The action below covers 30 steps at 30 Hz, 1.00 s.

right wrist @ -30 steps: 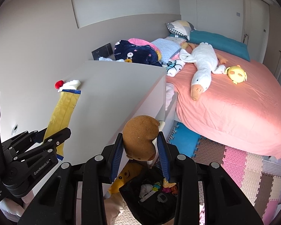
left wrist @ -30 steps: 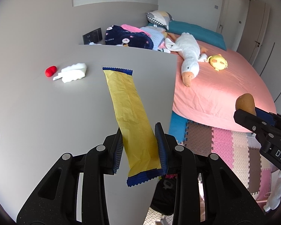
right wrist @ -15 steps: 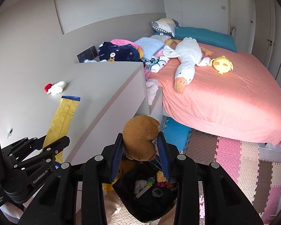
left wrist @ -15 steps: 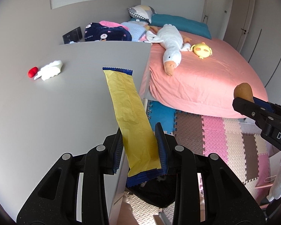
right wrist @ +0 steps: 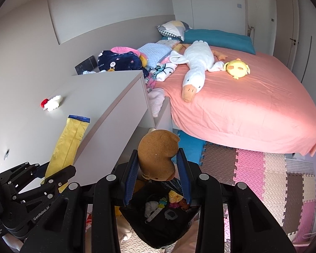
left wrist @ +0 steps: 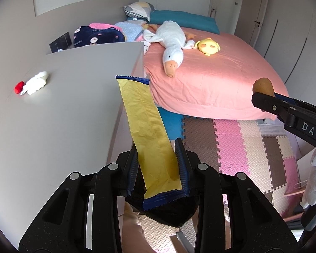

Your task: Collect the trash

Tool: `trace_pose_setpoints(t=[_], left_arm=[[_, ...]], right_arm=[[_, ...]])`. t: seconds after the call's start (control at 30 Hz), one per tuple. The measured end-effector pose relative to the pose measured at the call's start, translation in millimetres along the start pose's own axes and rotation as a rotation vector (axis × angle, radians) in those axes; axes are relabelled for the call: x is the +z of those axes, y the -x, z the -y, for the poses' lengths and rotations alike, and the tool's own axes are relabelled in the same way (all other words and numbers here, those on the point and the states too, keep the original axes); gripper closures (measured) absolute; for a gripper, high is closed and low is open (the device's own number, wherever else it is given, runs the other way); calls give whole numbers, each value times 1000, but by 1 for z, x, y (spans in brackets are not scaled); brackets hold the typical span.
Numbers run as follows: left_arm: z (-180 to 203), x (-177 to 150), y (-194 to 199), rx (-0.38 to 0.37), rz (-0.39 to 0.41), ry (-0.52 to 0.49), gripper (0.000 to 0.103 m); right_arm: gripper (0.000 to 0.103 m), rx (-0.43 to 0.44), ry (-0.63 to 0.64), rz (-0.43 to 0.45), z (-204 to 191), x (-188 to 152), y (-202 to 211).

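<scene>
A long yellow wrapper (left wrist: pixel 145 124) with blue ends sticks up between the pads of my left gripper (left wrist: pixel 156 145), which is shut on its lower part. Its far end reaches over the edge of the grey dresser (left wrist: pixel 52 116). My right gripper (right wrist: pixel 157 154) is shut on a brown plush toy (right wrist: pixel 158 149). An open black trash bag (right wrist: pixel 158 225) with several small items inside hangs just below both grippers. In the right wrist view the left gripper (right wrist: pixel 59 175) and the wrapper (right wrist: pixel 71 141) are at the lower left. The left wrist view shows the plush toy (left wrist: pixel 263 85) at its right edge.
A small white and red object (left wrist: pixel 34 82) lies on the dresser top. A bed with a pink sheet (left wrist: pixel 221 80) holds a white goose plush (left wrist: pixel 172 44), a yellow chick plush (left wrist: pixel 207 46) and folded blankets. Coloured foam mats (left wrist: pixel 231 147) cover the floor.
Both grippers have shifted off the dresser top toward the bed side, still gripping the wrapper and the plush toy. More of the black bag and floor mats shows beneath them.
</scene>
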<state>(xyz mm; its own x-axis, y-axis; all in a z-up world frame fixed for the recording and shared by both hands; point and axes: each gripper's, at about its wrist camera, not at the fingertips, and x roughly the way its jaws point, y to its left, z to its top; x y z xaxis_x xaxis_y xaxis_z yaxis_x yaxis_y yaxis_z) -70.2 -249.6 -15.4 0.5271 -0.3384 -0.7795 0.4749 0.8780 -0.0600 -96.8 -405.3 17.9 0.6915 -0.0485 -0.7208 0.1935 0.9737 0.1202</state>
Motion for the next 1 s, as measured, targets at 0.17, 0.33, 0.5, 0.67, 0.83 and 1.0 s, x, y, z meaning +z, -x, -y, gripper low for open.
trace_pose_setpoints(t=[0.17,0.33,0.5,0.67,0.83,1.0], left_arm=[[5,-6,-4,61,-18,-51,6],[1,-8,-4,65,-22,-53,6],[0,-9,-5,59,-19,-59,6],[-7,-10,-6,66,-9,-44,6],[-24,-9,-8,80,-6,-9,6],[-44,-9,-9,95,-12,19,6]], right_arm=[[26,-42,-20,8,6,2,-3],[26,-47,-26,8,7,2,-7],[26,-40,-28,2,8,2,-9],[26,-15,-21,15,1,3,-12],[26,13,8,10,-15,7,-21],[26,37,34,-5,-35,10,-32]])
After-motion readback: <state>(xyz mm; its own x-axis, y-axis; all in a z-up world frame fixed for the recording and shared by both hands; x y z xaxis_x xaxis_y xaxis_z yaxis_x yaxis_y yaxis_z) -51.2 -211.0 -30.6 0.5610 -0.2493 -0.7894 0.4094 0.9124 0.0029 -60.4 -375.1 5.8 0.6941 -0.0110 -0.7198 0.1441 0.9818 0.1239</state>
